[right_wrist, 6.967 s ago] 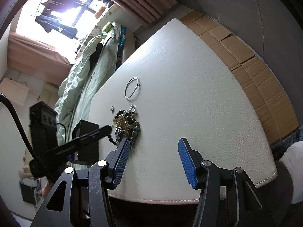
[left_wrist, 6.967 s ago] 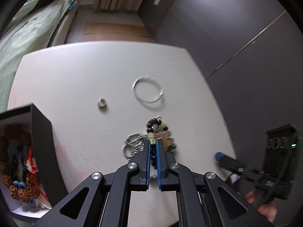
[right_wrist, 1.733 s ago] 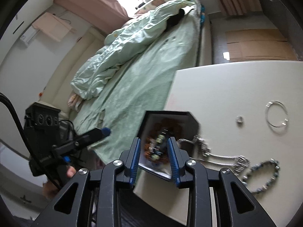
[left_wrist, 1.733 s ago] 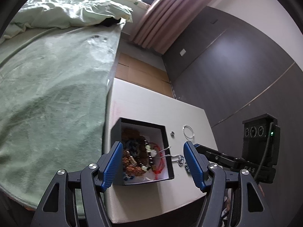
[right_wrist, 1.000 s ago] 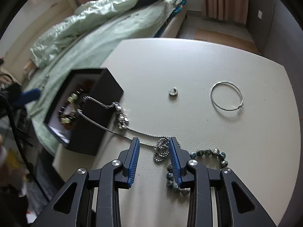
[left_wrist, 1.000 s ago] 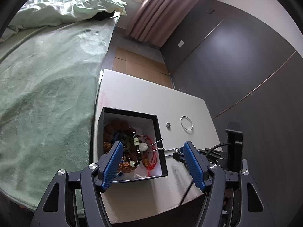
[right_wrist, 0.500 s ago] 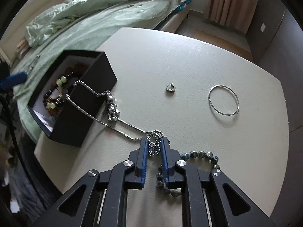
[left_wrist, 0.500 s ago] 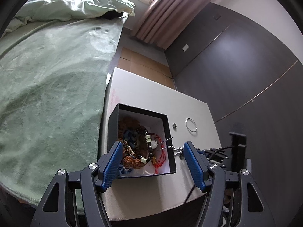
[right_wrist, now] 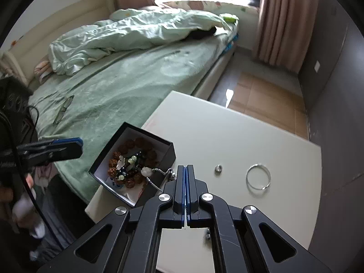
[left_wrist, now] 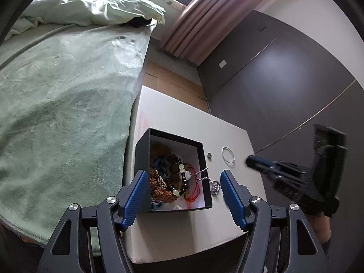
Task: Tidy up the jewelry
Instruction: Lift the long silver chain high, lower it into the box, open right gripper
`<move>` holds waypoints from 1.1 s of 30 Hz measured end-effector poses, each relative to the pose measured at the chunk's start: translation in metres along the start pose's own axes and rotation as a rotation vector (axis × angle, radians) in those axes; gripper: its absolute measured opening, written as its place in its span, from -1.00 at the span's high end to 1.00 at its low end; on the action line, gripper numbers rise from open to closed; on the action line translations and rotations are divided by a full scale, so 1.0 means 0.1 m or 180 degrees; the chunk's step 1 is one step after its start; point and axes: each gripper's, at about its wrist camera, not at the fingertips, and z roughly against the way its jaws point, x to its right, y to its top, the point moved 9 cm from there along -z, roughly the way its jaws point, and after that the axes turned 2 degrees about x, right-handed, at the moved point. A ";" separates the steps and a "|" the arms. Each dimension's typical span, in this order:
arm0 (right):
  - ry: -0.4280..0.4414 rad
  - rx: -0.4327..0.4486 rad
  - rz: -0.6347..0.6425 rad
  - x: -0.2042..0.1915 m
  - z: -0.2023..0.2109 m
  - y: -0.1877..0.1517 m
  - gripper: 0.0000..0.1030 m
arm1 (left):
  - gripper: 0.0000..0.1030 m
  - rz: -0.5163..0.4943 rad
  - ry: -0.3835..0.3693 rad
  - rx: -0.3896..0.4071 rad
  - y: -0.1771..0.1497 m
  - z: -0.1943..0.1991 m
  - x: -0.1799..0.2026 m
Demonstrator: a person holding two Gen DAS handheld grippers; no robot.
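A black jewelry box (left_wrist: 141, 159) (right_wrist: 169, 152) stands on the white table (left_wrist: 177, 118) (right_wrist: 223, 136), holding several bead bracelets (left_wrist: 168, 182) (right_wrist: 129, 159). A silver chain necklace (left_wrist: 202, 173) (right_wrist: 159, 173) drapes over the box's rim, its pendant (left_wrist: 215, 185) on the table. My right gripper (right_wrist: 185, 170) is shut above the table beside the box; whether it holds the chain I cannot tell. My left gripper (left_wrist: 182, 191) is open and empty, hovering over the box. A small ring (left_wrist: 209, 155) (right_wrist: 218, 168) and a thin silver bangle (left_wrist: 228, 155) (right_wrist: 258, 179) lie on the table.
A bed with a green blanket (left_wrist: 56, 113) (right_wrist: 127, 79) runs along the table's left side, with glasses (right_wrist: 63, 109) on it. A dark wall (left_wrist: 284, 79) and a pink curtain (right_wrist: 284, 22) stand beyond. Beads (right_wrist: 207, 233) show under the right gripper.
My right gripper has shut fully and lifted back from the table, now looking toward the box. My left gripper stays open over the box.
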 end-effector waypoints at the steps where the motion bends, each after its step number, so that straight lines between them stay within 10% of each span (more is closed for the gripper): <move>1: 0.0001 -0.0058 -0.0026 0.03 -0.05 -0.03 0.79 | -0.31 -0.0008 0.0003 -0.0007 -0.01 0.00 0.01; 4: -0.0007 -0.0209 -0.0155 0.14 -0.20 -0.22 -0.26 | -0.31 -0.0086 0.0009 -0.0051 -0.05 -0.03 0.06; 12: 0.0094 -0.0416 -0.0104 0.20 -0.54 -0.63 -0.26 | -0.31 -0.0104 -0.0002 -0.0100 -0.09 -0.12 0.13; 22: -0.0113 -0.0602 0.0150 0.16 -0.78 -0.86 0.60 | -0.31 -0.0102 0.0016 -0.0121 -0.06 -0.11 0.09; 33: -0.0153 -0.0227 -0.0236 0.03 -0.65 -0.94 0.80 | -0.31 -0.0302 0.0146 -0.0393 -0.19 -0.31 0.15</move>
